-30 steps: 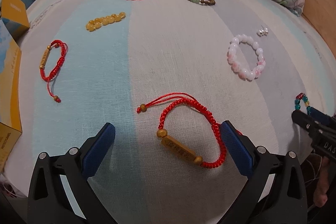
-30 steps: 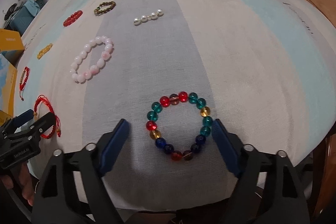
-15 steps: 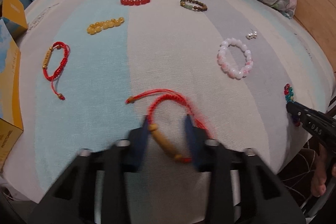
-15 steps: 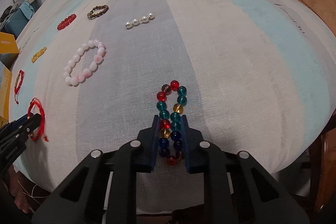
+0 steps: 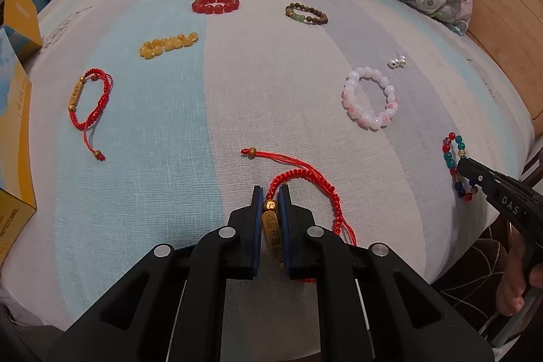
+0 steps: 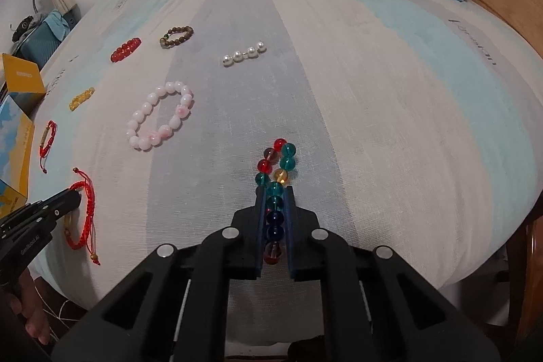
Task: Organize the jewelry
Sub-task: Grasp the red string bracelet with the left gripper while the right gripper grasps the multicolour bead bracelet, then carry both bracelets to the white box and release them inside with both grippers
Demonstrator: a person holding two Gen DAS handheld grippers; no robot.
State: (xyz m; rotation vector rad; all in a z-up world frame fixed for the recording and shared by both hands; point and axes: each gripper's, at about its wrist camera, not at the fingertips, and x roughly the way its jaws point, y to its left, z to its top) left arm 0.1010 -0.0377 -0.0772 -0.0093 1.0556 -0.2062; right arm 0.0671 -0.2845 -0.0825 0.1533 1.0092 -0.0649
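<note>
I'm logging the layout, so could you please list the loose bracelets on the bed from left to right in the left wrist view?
Red cord bracelet → yellow bead bracelet → red bead bracelet → brown bead bracelet → pink-white bead bracelet.

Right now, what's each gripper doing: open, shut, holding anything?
Left gripper: shut on the red cord bracelet, gripping its gold bar.
Right gripper: shut on the multicolored bead bracelet.
</note>
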